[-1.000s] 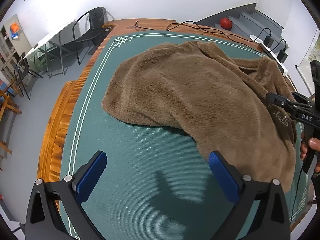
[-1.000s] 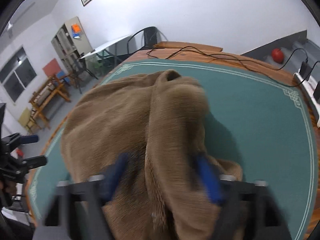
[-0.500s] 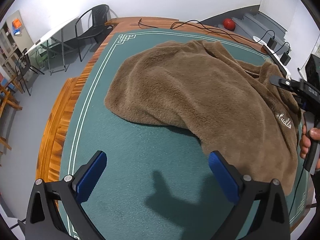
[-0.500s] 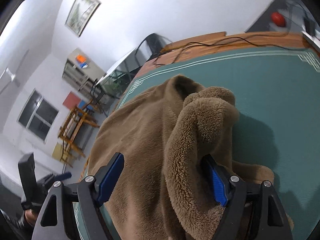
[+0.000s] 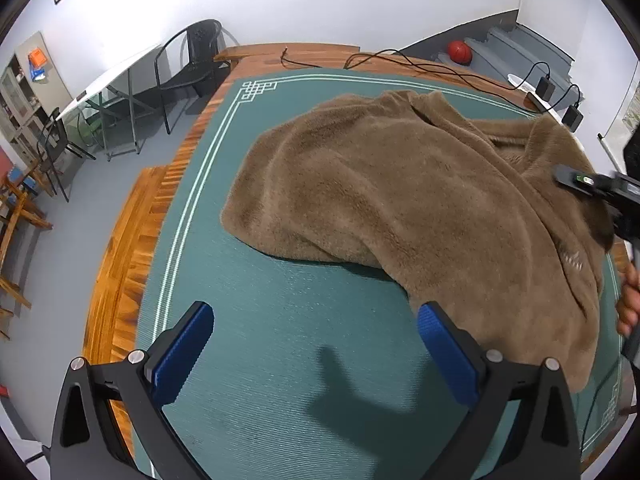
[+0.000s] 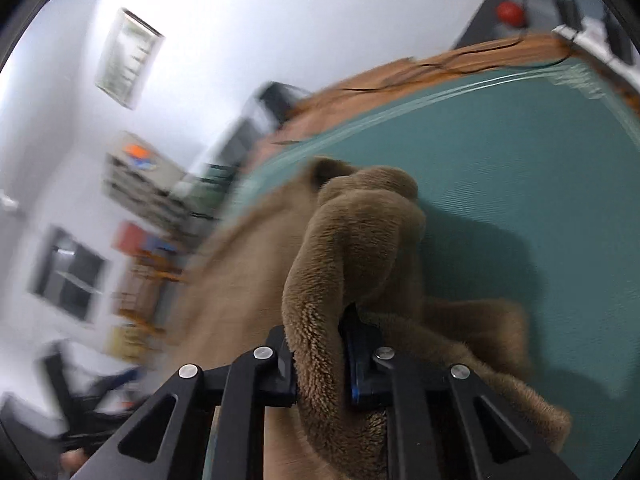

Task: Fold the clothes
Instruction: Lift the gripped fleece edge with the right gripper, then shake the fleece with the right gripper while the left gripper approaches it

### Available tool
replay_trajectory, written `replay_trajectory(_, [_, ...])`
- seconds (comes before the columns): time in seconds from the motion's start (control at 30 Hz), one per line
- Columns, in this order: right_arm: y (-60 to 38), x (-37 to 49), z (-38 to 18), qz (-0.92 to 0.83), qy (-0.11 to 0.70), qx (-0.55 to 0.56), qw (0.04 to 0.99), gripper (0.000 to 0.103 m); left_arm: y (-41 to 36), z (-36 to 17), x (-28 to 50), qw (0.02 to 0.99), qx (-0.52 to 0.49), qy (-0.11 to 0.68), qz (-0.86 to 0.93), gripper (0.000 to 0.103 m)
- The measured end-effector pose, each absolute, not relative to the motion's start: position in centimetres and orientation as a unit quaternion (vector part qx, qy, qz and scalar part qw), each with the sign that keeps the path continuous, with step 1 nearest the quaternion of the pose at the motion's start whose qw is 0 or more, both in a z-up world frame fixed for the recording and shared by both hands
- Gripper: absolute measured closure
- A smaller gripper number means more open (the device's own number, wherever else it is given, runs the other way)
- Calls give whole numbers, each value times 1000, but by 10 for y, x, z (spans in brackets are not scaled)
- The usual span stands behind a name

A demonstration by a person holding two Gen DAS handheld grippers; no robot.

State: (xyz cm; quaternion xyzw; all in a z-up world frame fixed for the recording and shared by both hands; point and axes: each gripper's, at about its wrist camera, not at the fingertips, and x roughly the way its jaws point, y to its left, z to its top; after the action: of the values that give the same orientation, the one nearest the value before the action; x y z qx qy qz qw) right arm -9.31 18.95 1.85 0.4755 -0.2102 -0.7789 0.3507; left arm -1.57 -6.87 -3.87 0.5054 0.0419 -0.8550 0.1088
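Fleece pinched in R gripper.

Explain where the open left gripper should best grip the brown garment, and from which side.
Probably the near hem of the garment, approached low from the bare mat with the left gripper. That edge lies flat and free there, while the right gripper already pinches a bunched fold.

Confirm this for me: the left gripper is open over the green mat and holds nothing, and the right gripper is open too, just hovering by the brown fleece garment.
One thing is wrong: the right gripper is not open. The right wrist view shows it shut on a fold of the brown fleece garment, with the fabric bunched between its jaws. The rest holds: the left gripper is open over the green mat and holds nothing.
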Motion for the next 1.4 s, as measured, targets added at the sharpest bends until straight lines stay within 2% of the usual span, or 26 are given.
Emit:
replay_trajectory(0.2, [167, -41, 37, -710, -218, 472, 475, 85, -82, -23, -18, 105, 491, 32, -864, 1])
replay_trajectory(0.47, [161, 50, 37, -640, -211, 488, 555, 85, -113, 12, -32, 52, 436, -6, -898, 1])
replay_trajectory(0.7, [198, 93, 18, -654, -217, 511, 514, 85, -109, 34, -73, -44, 386, -110, -915, 1])
replay_trajectory(0.87, [218, 112, 5, -674, -226, 520, 473, 85, -73, 14, -93, -107, 365, -253, -890, 1])
replay_trajectory(1.07, [213, 135, -11, -699, -194, 537, 430, 85, -37, -21, -103, -138, 329, -424, -832, 1])
replay_trajectory(1.13, [213, 134, -10, -727, -179, 530, 399, 84, -33, -26, -111, -142, 338, -426, -827, 1])
replay_trajectory(1.3, [209, 152, 27, -796, -81, 477, 364, 84, -37, -30, -117, -142, 346, -398, -838, 1])
replay_trajectory(1.33, [204, 158, 36, -809, -48, 466, 354, 83, -39, -31, -117, -143, 347, -395, -838, 1])
replay_trajectory(1.37, [200, 163, 46, -821, -14, 455, 343, 74, -40, -32, -117, -143, 348, -394, -838, 1])
replay_trajectory(1.4, [195, 169, 55, -832, 19, 443, 333, 54, -44, -32, -117, -143, 351, -391, -838, 1])
